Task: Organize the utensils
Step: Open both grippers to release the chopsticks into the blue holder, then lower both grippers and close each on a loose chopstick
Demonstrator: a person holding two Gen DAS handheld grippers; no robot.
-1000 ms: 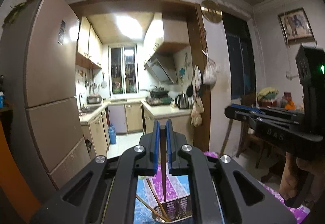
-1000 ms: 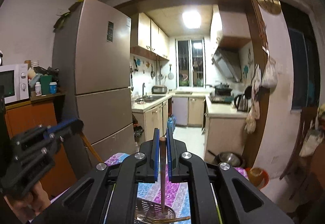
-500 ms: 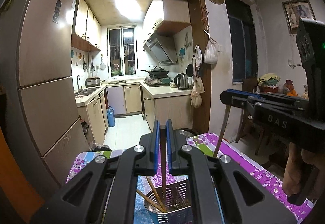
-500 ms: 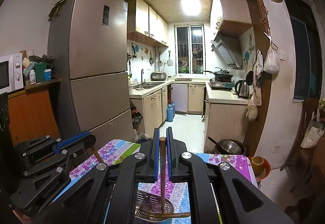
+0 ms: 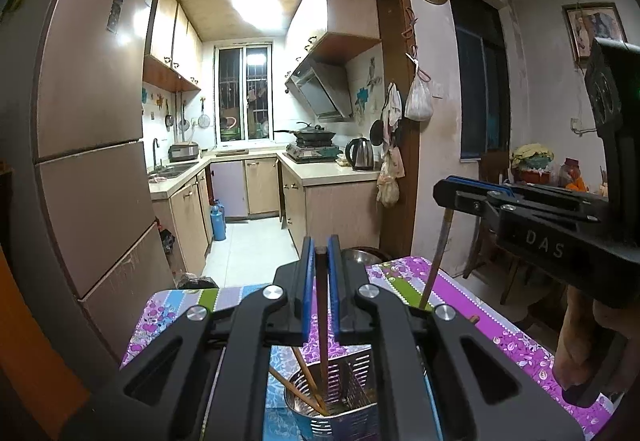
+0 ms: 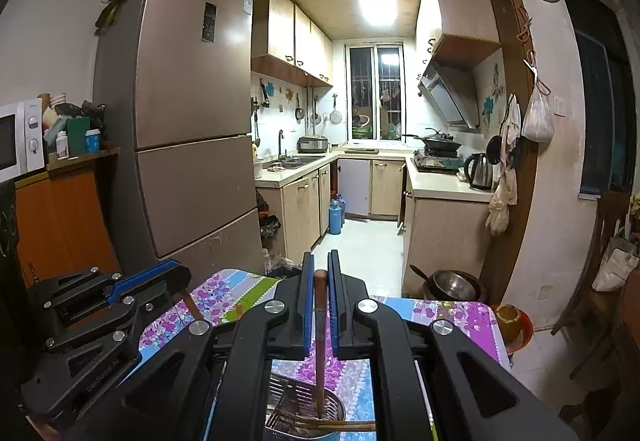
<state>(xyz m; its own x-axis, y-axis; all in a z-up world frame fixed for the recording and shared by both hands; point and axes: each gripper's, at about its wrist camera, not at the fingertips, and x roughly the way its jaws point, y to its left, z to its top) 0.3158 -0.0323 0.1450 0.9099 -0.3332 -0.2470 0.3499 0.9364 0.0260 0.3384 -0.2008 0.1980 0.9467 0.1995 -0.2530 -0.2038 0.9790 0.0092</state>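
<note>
My left gripper (image 5: pixel 320 253) is shut on a brown chopstick (image 5: pixel 322 321) that hangs down into a perforated metal utensil holder (image 5: pixel 340 401), where other chopsticks lean. My right gripper (image 6: pixel 319 273) is shut on another brown chopstick (image 6: pixel 320 353) whose tip reaches into the same metal holder (image 6: pixel 308 413). The right gripper also shows at the right of the left wrist view (image 5: pixel 448 189), its chopstick (image 5: pixel 436 253) slanting down. The left gripper also shows at the left of the right wrist view (image 6: pixel 176 277).
The holder stands on a table with a purple, blue and green flowered cloth (image 5: pixel 480 305). A tall fridge (image 6: pixel 188 145) stands left, a metal bowl (image 6: pixel 452 285) lies beyond the table's far edge, and a chair (image 6: pixel 600 281) stands right.
Both views have tilted downward, bringing more of the table and holder into view. Both grippers stay shut on their chopsticks over the holder.
</note>
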